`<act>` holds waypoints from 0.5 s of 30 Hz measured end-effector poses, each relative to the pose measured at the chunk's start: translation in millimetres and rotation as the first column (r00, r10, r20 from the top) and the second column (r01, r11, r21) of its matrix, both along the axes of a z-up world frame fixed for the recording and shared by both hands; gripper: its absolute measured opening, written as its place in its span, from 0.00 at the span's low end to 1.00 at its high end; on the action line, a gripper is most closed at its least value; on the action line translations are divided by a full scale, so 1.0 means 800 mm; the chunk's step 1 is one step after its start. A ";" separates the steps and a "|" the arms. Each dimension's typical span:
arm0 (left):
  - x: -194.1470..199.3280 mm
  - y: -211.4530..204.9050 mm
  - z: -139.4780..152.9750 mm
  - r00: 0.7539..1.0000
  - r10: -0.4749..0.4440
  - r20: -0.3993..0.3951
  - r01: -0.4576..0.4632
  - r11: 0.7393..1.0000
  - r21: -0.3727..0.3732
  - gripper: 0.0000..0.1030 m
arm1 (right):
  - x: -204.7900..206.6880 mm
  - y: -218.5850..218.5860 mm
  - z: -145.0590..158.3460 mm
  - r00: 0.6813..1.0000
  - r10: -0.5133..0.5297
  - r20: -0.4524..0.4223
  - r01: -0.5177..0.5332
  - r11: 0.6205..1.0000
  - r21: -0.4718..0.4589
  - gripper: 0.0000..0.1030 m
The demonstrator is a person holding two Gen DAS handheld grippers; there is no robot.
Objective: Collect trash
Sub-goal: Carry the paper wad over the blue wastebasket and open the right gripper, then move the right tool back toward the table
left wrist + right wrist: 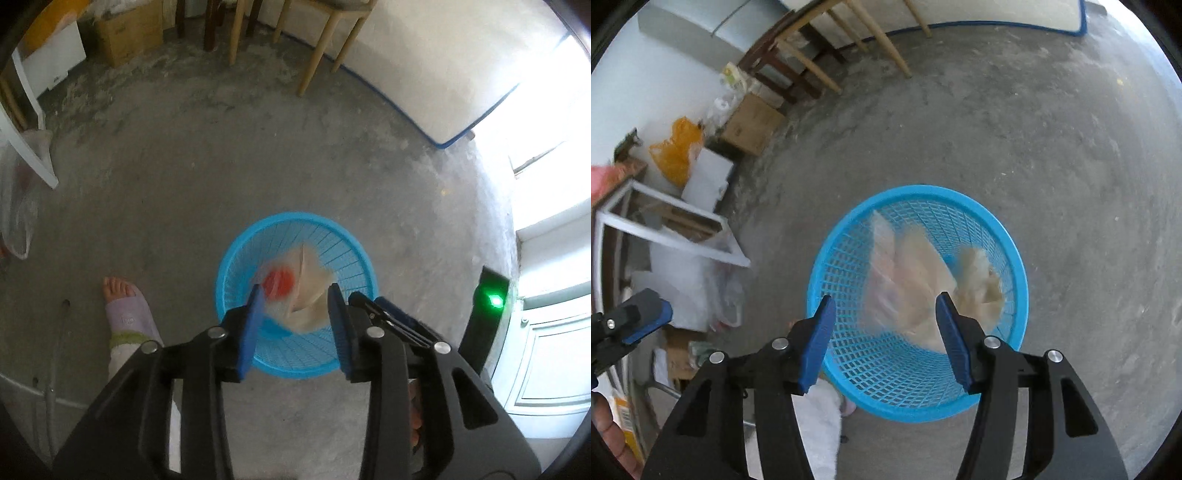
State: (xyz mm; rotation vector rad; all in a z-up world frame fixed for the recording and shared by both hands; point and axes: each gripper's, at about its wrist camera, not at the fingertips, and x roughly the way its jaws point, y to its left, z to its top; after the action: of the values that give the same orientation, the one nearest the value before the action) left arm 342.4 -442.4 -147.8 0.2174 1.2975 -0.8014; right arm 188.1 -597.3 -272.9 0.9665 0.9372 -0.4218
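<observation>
A blue plastic mesh basket (236, 254) stands on the concrete floor; it also shows in the right wrist view (846, 236). Blurred trash lies in or falls into it: a clear plastic bag with a red patch (279, 282) and crumpled beige paper (308, 275), also seen in the right wrist view as beige paper (923, 273). My left gripper (295, 295) is open above the basket, nothing between its blue pads. My right gripper (884, 304) is open and empty above the basket. The right gripper's blue fingers (393, 317) show beside the left one.
Wooden table and chair legs (314, 55) and a cardboard box (127, 35) stand at the far wall. A white frame (676, 236) with plastic bags and an orange bag (676, 151) lie left. The person's foot in a purple slipper (127, 314) stands left of the basket.
</observation>
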 end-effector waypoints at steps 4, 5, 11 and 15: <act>-0.016 0.012 0.040 0.998 -0.020 0.053 0.022 0.999 -0.048 0.41 | -0.022 0.002 0.022 0.999 -0.021 0.047 0.021 1.000 -0.012 0.57; -0.019 0.015 0.048 0.998 -0.020 0.063 0.024 0.998 -0.057 0.42 | -0.029 0.004 0.032 0.998 -0.022 0.066 0.023 1.000 -0.017 0.57; -0.057 0.051 0.126 0.992 -0.035 0.118 0.053 0.988 -0.148 0.55 | -0.085 0.031 0.107 0.989 -0.022 0.148 0.033 0.997 -0.067 0.60; -0.096 0.096 0.184 0.984 -0.048 0.174 0.085 0.974 -0.211 0.62 | -0.121 0.061 0.166 0.988 0.005 0.155 0.017 0.990 -0.139 0.64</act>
State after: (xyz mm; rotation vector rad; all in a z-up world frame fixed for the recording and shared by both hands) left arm 265.7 -365.4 -0.4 0.1498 1.0396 -0.9561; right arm 91.5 -548.3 -140.1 0.8613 0.7534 -0.4059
